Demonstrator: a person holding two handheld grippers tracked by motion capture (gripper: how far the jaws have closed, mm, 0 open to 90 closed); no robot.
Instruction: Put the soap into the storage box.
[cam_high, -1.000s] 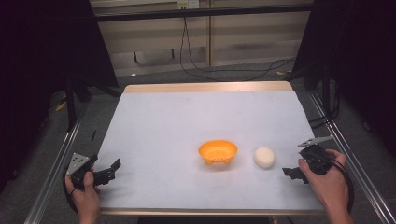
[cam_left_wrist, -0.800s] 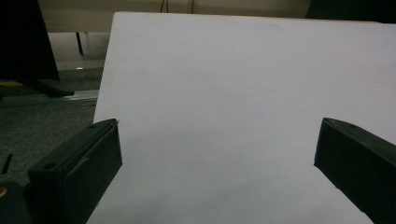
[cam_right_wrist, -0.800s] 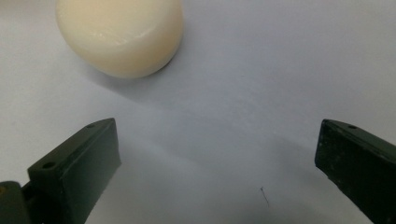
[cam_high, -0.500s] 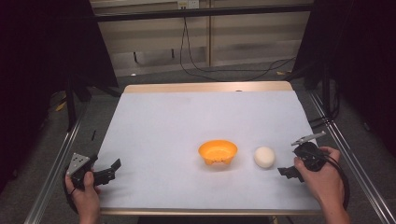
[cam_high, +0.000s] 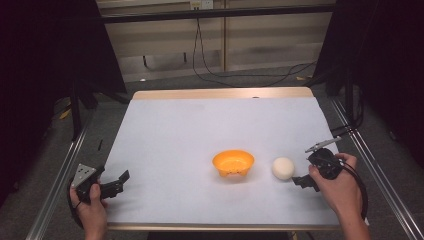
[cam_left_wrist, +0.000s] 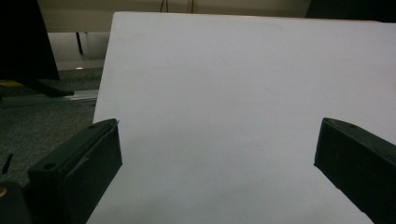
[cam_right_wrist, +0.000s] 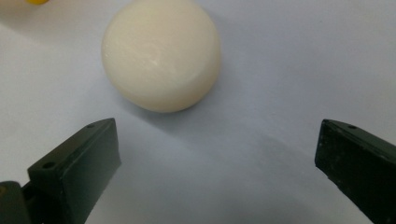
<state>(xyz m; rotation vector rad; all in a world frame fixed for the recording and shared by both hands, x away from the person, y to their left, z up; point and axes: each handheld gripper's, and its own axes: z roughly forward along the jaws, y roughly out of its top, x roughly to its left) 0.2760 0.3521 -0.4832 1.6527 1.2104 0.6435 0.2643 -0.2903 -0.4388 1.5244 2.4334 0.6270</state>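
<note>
right gripper view | right gripper (cam_right_wrist: 217, 154) jaws spread before cream ball (cam_right_wrist: 161, 53) | orange bowl (cam_right_wrist: 36, 1) cut off | left gripper (cam_left_wrist: 217, 154) spread

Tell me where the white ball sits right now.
In the high view the white ball lies on the table's right half, just right of the orange bowl, apart from it, with the open right gripper close beside it.

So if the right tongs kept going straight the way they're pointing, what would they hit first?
Most likely the cream ball. It lies on the white table just ahead of the open right tongs, a little left of their centre line, so the left jaw might touch it first. The orange bowl sits beyond it.
</note>
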